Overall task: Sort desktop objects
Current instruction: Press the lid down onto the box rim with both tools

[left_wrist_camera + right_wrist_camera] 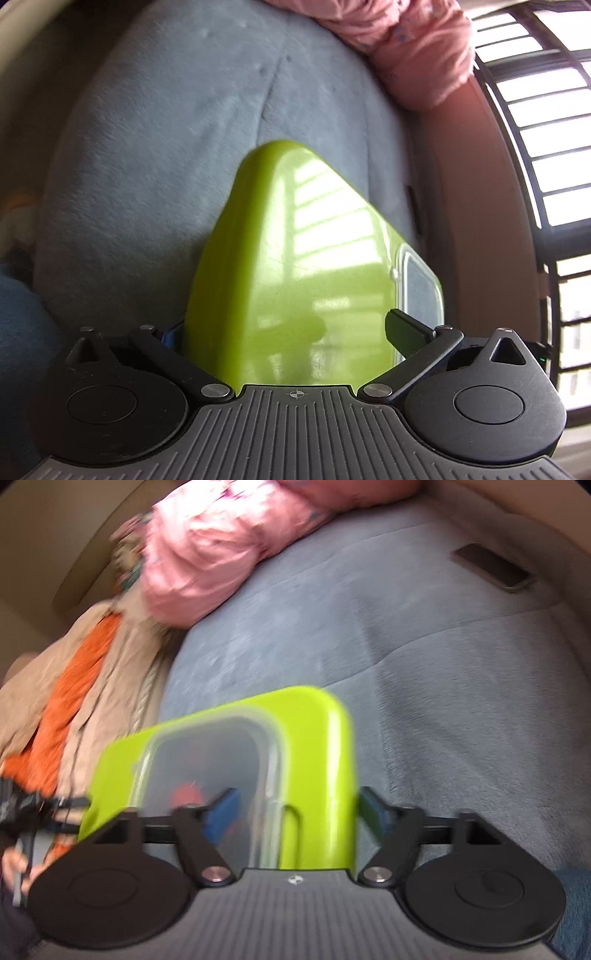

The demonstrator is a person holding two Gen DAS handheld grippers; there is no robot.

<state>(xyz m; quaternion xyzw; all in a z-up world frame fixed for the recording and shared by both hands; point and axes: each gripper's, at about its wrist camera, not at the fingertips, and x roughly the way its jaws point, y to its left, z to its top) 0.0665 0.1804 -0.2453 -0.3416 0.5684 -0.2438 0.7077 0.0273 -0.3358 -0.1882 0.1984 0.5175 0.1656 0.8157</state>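
A lime-green box (pixel 295 266) with a clear window panel fills the lower middle of the left wrist view, one glossy side turned up and mirroring window bars. It rises from between the fingers of the left gripper (pixel 288 332), whose jaws stand wide apart; whether a pad presses the plastic cannot be told.

In the right wrist view, which is blurred, the same box (pixel 317 760) sits low and centre, its clear panel (pixel 207 760) facing the camera with something red dimly behind it. The right gripper (pixel 295 808) straddles the box's right-hand green edge, jaws spread, blue pads either side; contact cannot be told.

Under the box lies a grey-blue plush cover (pixel 424 672). A pink bundle of cloth (pixel 221 542) sits at the upper left, tan and orange fabric (pixel 74 686) at the left edge, a dark phone (pixel 493 568) at the upper right. A barred window (pixel 535 147) runs down the right of the left view.
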